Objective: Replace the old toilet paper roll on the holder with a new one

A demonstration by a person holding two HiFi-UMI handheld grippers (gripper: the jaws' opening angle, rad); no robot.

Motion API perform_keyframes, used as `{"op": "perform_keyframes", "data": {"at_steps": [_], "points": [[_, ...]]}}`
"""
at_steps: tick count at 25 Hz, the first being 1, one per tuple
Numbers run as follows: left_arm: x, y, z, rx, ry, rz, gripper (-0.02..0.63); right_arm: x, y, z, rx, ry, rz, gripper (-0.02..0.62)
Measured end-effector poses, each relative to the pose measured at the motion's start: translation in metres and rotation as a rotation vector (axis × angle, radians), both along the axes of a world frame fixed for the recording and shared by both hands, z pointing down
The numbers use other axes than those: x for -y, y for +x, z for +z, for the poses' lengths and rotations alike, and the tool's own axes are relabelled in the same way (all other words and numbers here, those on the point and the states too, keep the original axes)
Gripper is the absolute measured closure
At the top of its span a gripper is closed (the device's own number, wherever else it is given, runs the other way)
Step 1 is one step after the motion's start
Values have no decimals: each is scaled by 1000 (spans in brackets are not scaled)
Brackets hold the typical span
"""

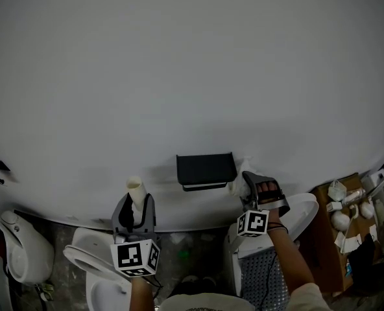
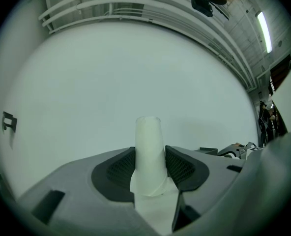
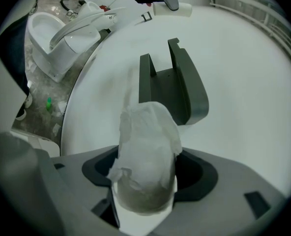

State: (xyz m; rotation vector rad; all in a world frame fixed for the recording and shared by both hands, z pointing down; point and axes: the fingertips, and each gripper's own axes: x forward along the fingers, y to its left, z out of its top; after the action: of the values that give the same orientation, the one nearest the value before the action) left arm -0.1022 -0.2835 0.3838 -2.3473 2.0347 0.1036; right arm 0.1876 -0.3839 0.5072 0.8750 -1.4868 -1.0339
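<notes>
Left hand-held gripper clamps the spent core, held clear; right hand-held gripper grips the new roll beside the empty holder, we judge for loading.

black holder on white wall; off-white tube; white paper roll; left gripper and right gripper grey with black pads; marker cubes black-and-white squares.

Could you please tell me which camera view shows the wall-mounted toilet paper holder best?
The right gripper view: the toilet paper holder sits close and mid-frame, both side arms distinct, beyond the toilet paper roll. The head view shows it only as a small dark box. The left gripper view does not clearly show it.
</notes>
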Motion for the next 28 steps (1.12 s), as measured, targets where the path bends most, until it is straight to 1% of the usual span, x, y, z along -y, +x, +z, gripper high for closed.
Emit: {"op": "perform_keyframes", "data": {"at_steps": [14,19,23,28], "points": [[-16,-17,3,12,-8,-49,416,-2,-35,8,22,6,-43,287],[-24,-26,4,19,-12,-65,416,-5,-52,11,52,36,-54,287],[-30,-32,5,28,-15,-79,416,-5,-61,9,28,58,-56,287],[-34,-38,6,29,-20,-91,416,-4,-80,10,27,86,-69,286]]}}
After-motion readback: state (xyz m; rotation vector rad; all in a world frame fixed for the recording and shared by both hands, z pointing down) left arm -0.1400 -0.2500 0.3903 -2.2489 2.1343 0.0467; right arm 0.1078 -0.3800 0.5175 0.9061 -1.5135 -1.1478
